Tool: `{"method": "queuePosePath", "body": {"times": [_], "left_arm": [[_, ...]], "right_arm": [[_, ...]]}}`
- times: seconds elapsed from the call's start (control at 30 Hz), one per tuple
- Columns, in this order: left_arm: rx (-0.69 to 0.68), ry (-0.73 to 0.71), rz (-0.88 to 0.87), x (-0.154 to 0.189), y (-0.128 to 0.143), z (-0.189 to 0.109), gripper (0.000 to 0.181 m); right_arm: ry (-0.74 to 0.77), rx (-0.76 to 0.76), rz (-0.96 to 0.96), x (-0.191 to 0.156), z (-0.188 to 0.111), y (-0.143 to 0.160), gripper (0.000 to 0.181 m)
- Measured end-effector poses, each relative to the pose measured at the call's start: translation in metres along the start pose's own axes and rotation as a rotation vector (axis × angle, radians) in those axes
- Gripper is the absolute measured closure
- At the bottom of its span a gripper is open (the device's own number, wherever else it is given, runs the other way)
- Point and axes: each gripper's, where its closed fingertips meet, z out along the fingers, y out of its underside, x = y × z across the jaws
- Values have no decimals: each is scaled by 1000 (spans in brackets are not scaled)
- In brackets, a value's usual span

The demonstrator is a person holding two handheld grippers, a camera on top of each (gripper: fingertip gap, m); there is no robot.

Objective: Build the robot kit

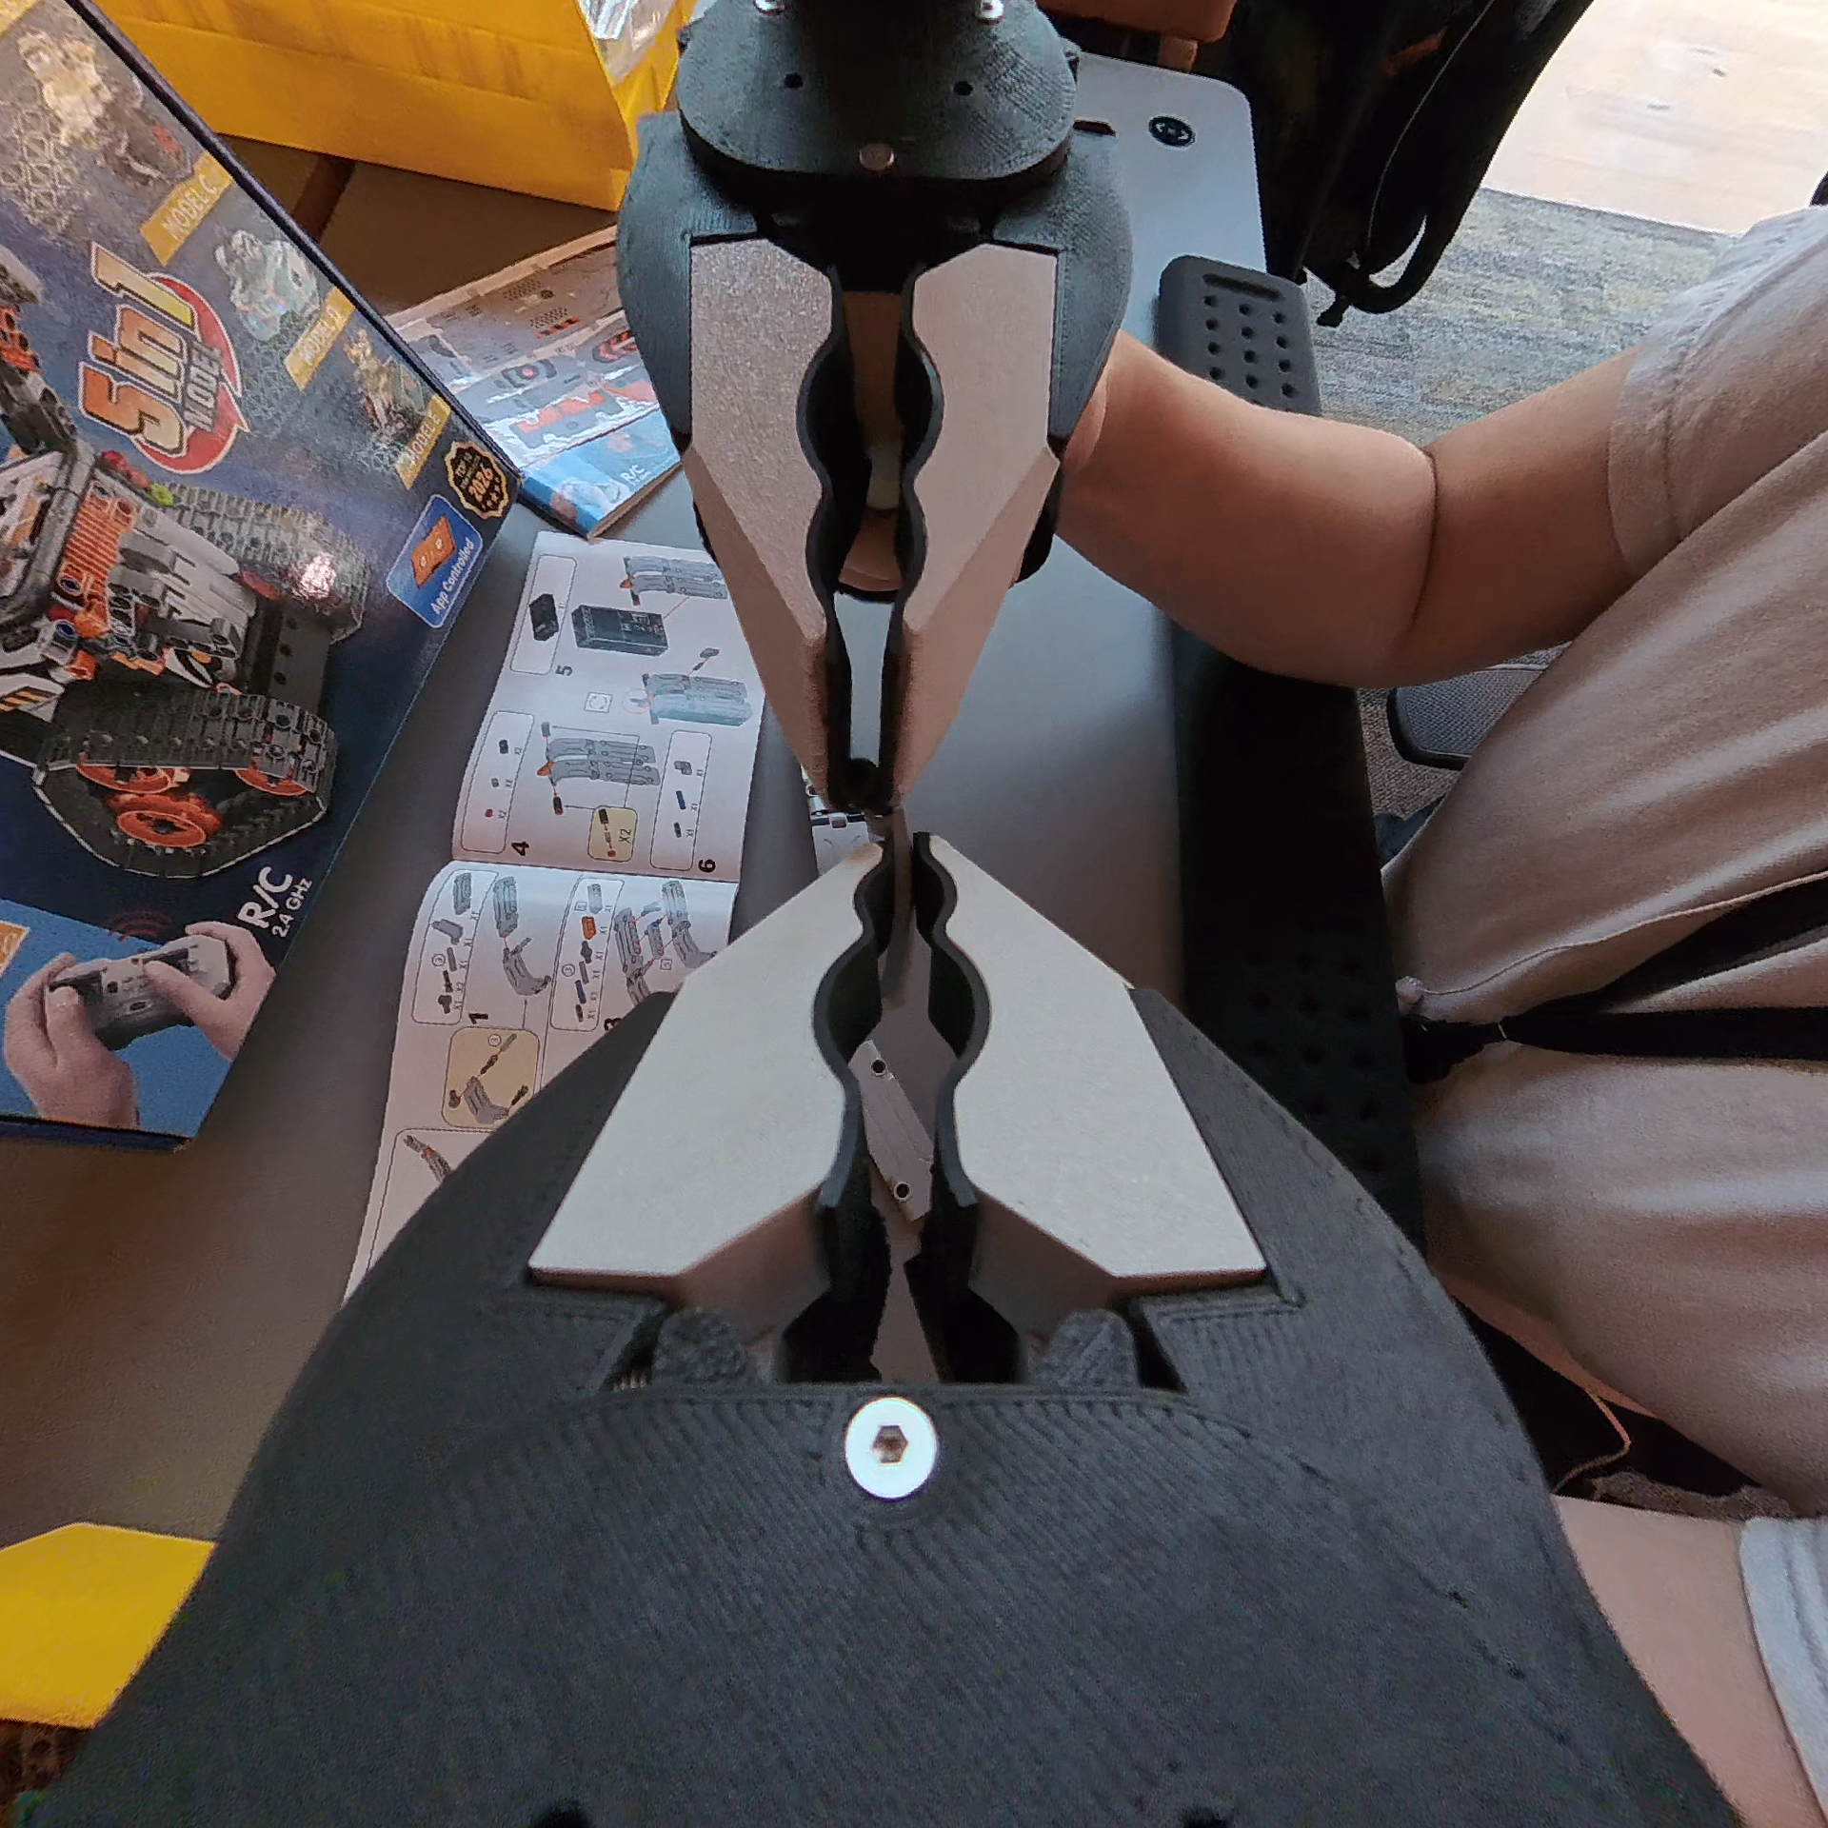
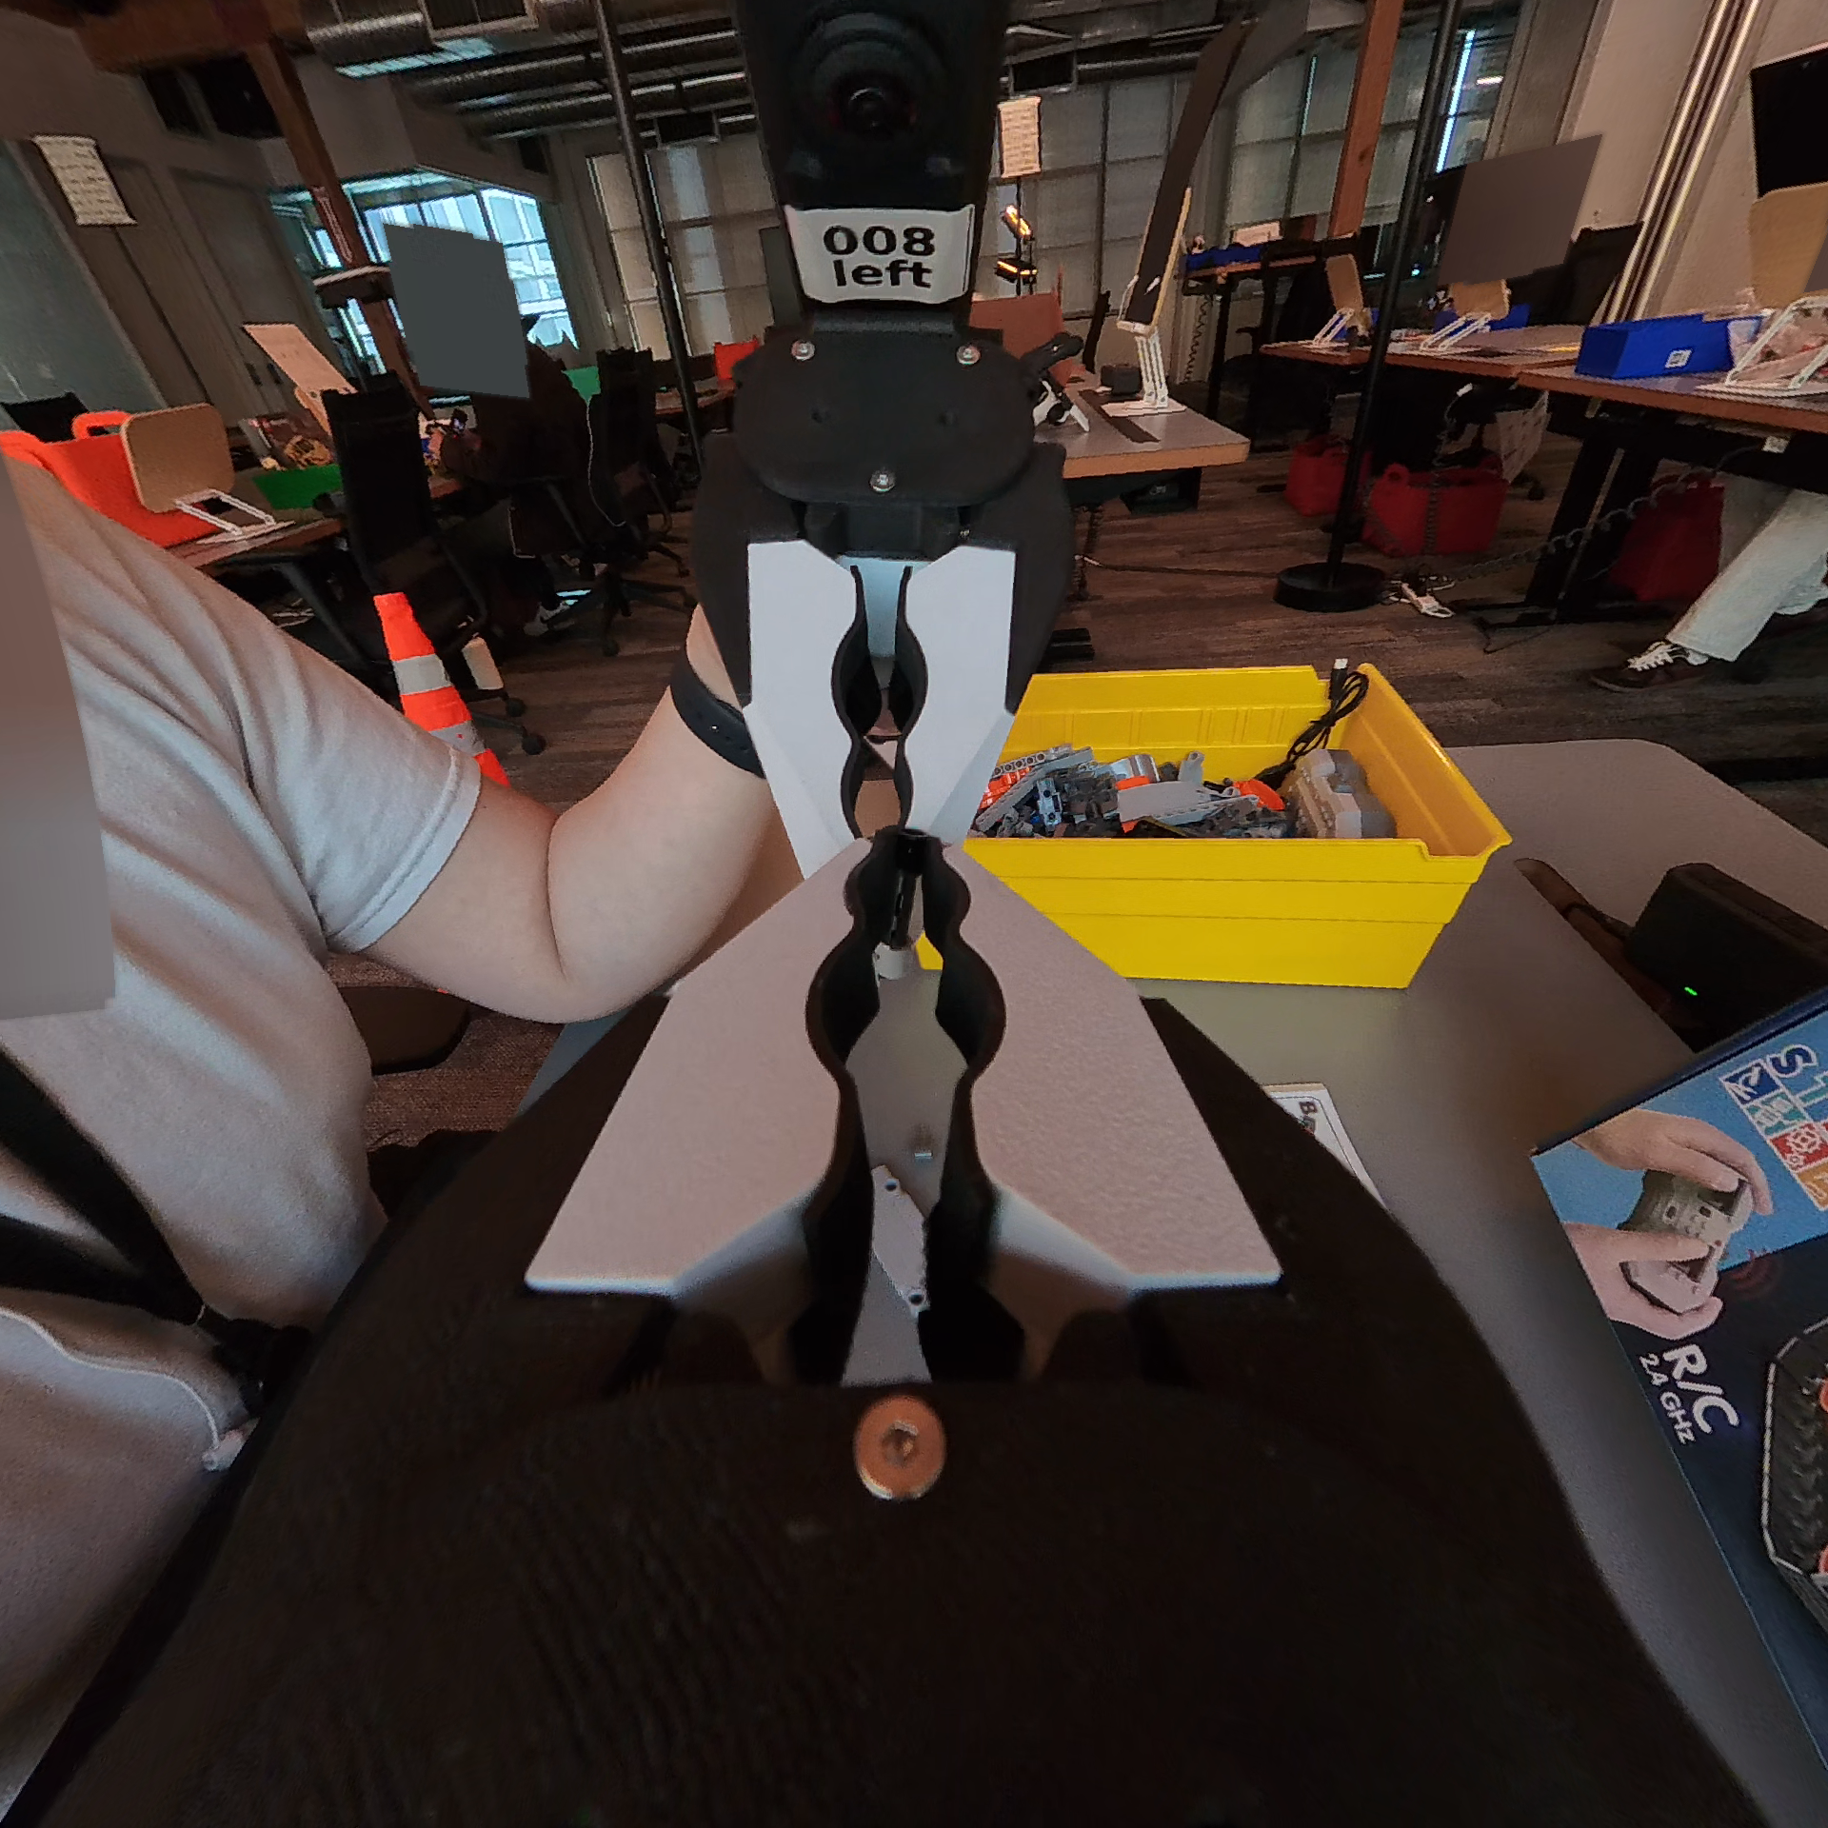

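My left gripper (image 1: 900,856) is shut on a thin light grey building piece (image 1: 898,930) that stands on edge between its tips. My right gripper (image 1: 859,786) comes in from the opposite side, tip to tip with it, just above the dark table (image 1: 1049,791). In the right wrist view my right gripper (image 2: 905,870) is shut on a short black pin (image 2: 905,890) with a pale end. The left gripper (image 2: 895,816) meets it from the far side. A grey beam with holes (image 2: 900,1246) lies on the table under the right gripper's gap.
A yellow bin (image 2: 1236,920) of loose building parts and a black cable stands behind the grippers. A toy vehicle box (image 1: 198,594) and open instruction sheets (image 1: 594,791) lie to the left. A person's forearm (image 1: 1286,514) and a black perforated armrest (image 1: 1286,890) are at the right. The tips of both grippers are at nearly the same place.
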Motion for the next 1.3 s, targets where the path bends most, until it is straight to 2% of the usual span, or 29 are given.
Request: {"method": "queuePosePath", "body": {"times": [0.37, 0.77, 1.3], "left_arm": [[42, 70, -6, 7, -5, -1, 181], [-13, 22, 13, 3, 1, 5, 181], [37, 45, 7, 5, -4, -4, 181]], "right_arm": [[-74, 63, -8, -8, -5, -5, 177], [-48, -10, 92, 1, -1, 7, 177], [-133, 155, 129, -4, -6, -5, 177]]}}
